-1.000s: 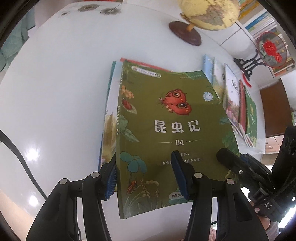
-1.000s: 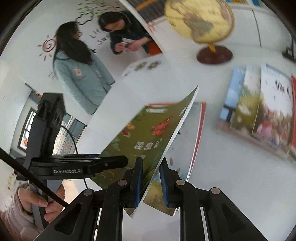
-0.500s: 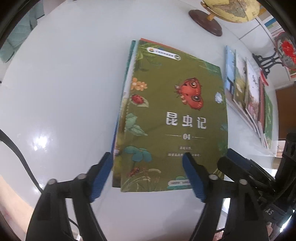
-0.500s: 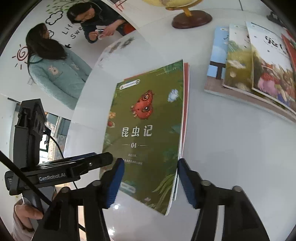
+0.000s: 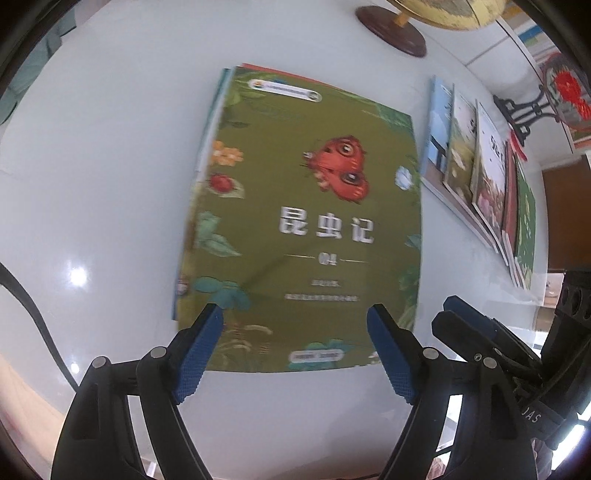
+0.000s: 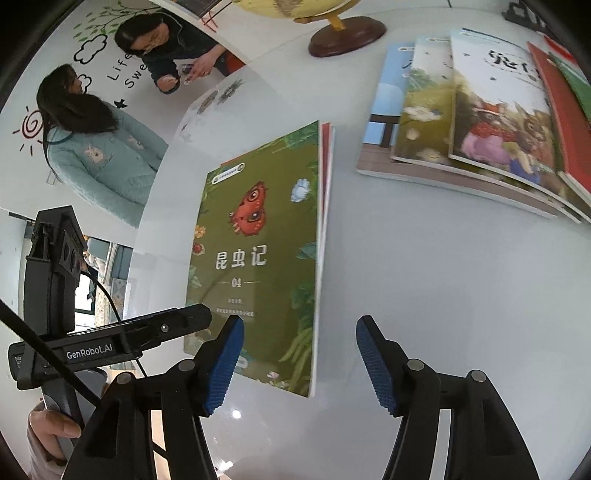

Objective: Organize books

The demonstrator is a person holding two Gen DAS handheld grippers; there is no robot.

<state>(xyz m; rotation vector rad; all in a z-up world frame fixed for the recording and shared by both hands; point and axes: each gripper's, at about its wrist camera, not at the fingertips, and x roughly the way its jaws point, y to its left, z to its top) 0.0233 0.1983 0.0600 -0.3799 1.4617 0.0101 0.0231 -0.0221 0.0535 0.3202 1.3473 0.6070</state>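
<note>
A green book with a red butterfly on its cover [image 5: 306, 221] [image 6: 258, 258] lies flat on a small stack on the white table [image 5: 92, 184]. A red-edged book [image 6: 327, 166] and a teal-edged one [image 5: 210, 122] peek out beneath it. My left gripper [image 5: 295, 325] hovers open over the book's near edge, its blue pads [image 5: 199, 347] clear of the cover. My right gripper [image 6: 299, 332] is over the near right corner, jaws opening, and the pads grip nothing.
A fanned row of several picture books [image 5: 476, 177] [image 6: 480, 122] lies to the right of the stack. A globe on a brown base [image 5: 391, 29] [image 6: 347, 35] stands at the back. A red ornament on a black stand [image 5: 565, 88] is far right. Two people [image 6: 99, 147] stand beyond the table.
Both grippers have let go of the green book and opened wide. The book, lifted and tilted a second ago, now lies flat on the stack. Both grippers have sunk closer to it.
</note>
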